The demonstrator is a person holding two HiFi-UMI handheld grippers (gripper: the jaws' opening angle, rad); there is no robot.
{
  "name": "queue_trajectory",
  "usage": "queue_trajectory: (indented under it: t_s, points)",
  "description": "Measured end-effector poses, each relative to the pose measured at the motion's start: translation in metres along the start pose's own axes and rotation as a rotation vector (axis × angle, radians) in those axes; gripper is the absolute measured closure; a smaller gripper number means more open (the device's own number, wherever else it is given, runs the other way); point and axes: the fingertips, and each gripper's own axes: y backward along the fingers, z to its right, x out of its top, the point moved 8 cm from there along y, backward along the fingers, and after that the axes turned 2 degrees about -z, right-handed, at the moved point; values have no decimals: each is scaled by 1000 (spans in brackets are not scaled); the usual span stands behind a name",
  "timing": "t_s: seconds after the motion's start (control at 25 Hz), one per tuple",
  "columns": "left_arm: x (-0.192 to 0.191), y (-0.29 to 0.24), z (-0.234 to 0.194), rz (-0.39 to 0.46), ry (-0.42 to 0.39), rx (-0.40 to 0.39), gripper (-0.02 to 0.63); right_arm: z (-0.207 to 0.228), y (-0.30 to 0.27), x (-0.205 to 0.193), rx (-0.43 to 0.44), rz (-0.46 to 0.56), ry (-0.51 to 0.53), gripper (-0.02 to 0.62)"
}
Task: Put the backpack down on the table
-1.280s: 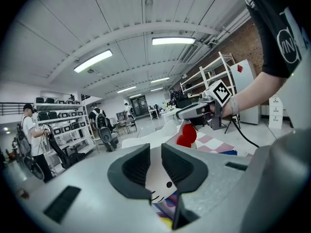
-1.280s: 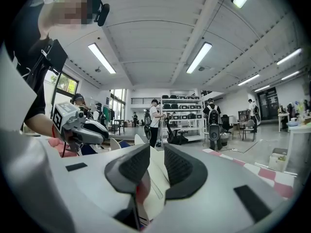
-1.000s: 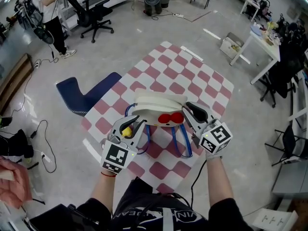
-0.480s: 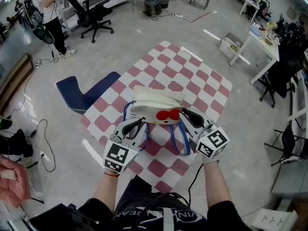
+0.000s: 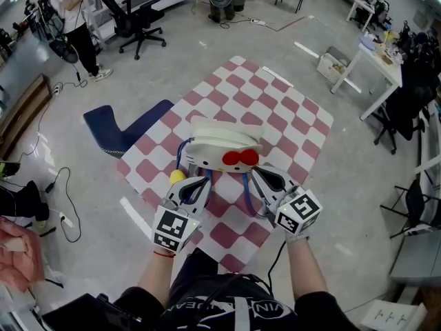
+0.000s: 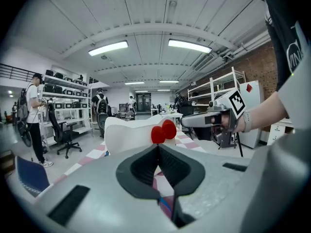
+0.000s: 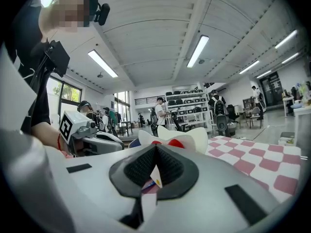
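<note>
Looking down on a pink-and-white checkered table (image 5: 289,116), with the white backpack (image 5: 220,147) resting on it around the middle, red bow facing this way. Blue chair (image 5: 114,126) parked at the table's left side. Left gripper (image 5: 196,181) and right gripper (image 5: 260,174) just beside the bag's near edge, both with tips pressed together, blue straps (image 5: 246,195) showing through the gap behind the tips. Small yellow bit (image 5: 177,176) right by the left one.

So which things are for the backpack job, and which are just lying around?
For the job: backpack, checkered table, left claw and right claw, both shut on its blue straps.
Just lying about: blue chair, office chair, white desk, floor cables.
</note>
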Motion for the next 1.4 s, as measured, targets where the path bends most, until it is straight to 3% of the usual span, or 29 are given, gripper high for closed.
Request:
queue_trajectory:
  t_s: [0.56,1.08,1.4]
  points:
    - [-29,34,62,19,143,42,600,-74,41,-25,21,-21,-105,594]
    - [-36,76,119,57,202,94,600,-121,89,-39,47,-44,-75,594]
    - [-40,96,145,51,188,120,600,-140,116,-48,77,-42,-79,594]
